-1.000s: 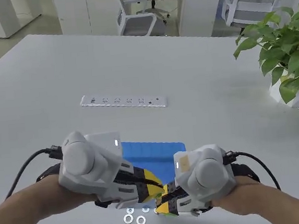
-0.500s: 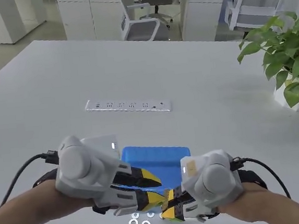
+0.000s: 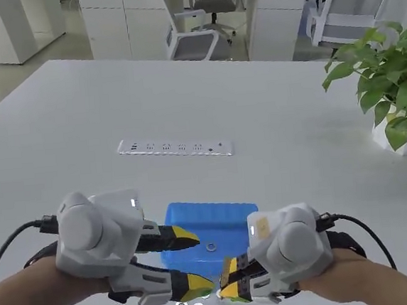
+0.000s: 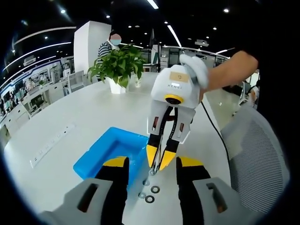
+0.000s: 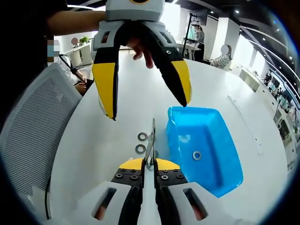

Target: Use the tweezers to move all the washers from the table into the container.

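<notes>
One shiny washer (image 5: 197, 155) is seen in the blue container (image 5: 215, 164); tweezers (image 5: 152, 136) are pinched by right fingers (image 5: 133, 164); left fingers (image 4: 115, 164) are spread.

We see the container (image 3: 212, 216) in glossy blue plastic, smooth, light glinting off its walls. Just beside it the washers (image 5: 142, 136) gleam as bare bright metal, and the tweezers (image 5: 151, 140) look like thin polished metal. Under the container the bench (image 3: 184, 90) is matt, smooth, pale grey. The left gripper (image 4: 152, 164) and right gripper (image 5: 150, 165) wear matt pale plastic shells with black-and-yellow tips.
</notes>
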